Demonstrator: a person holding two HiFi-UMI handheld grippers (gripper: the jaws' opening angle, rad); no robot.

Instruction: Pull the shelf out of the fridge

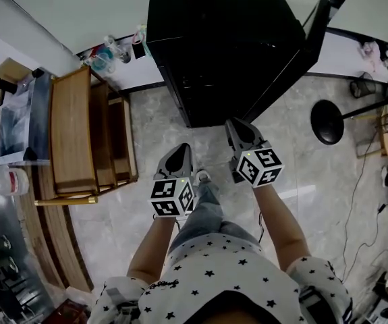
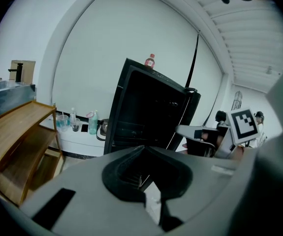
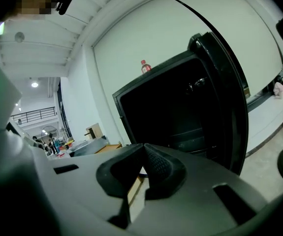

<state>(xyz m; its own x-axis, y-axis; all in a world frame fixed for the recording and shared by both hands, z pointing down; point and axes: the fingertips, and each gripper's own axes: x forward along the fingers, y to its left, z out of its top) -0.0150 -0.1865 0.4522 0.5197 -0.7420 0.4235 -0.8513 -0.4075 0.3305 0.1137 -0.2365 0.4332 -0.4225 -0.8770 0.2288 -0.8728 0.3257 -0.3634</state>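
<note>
Nothing done yet: my left gripper (image 1: pixel 178 150) and right gripper (image 1: pixel 237 125) are both clenched and empty, with the open fridge (image 1: pixel 227 46) just ahead of their tips. The shelf is presumably inside its dark cavity; I can't pick it out. Reaching, gripping and pulling are all left to do.

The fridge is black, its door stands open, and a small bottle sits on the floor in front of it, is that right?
Not quite. The bottle is not on the floor in front; it stands on top of the fridge, as the left gripper view shows. The rest holds: the fridge is black and its door stands open.
</note>
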